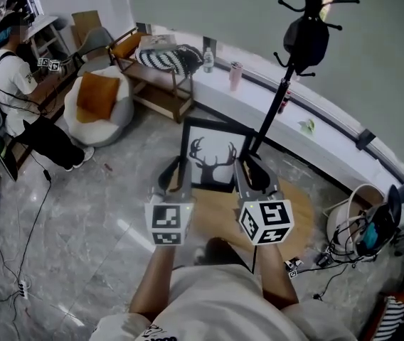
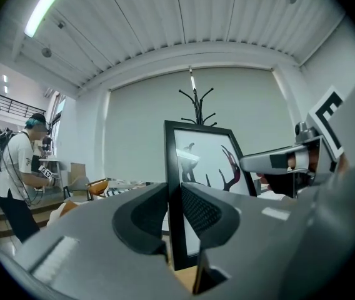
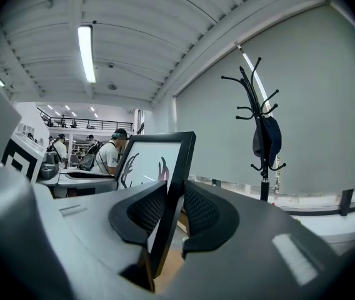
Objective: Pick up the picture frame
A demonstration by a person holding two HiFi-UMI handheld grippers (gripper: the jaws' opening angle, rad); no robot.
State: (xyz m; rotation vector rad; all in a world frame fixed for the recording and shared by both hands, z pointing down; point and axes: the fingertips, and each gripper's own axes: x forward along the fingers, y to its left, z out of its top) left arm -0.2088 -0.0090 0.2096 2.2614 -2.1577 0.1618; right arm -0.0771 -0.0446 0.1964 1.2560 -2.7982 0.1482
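Note:
A black picture frame (image 1: 213,155) with a deer-antler print stands upright, held from both sides above a round wooden table (image 1: 298,208). My left gripper (image 1: 176,174) is shut on the frame's left edge. In the left gripper view that gripper (image 2: 172,210) has both pads pressed against the black edge of the frame (image 2: 199,158). My right gripper (image 1: 249,170) is shut on the right edge. Seen in the right gripper view, its jaws (image 3: 168,208) clamp the frame (image 3: 155,158) from front and back. The frame's lower edge is hidden behind the grippers.
A black coat rack (image 1: 287,84) with a bag stands just behind the frame. A wooden bench (image 1: 156,84), a white beanbag (image 1: 106,105) with an orange cushion, and a person (image 1: 24,98) are at the left. A wire basket (image 1: 358,226) and cables lie at the right.

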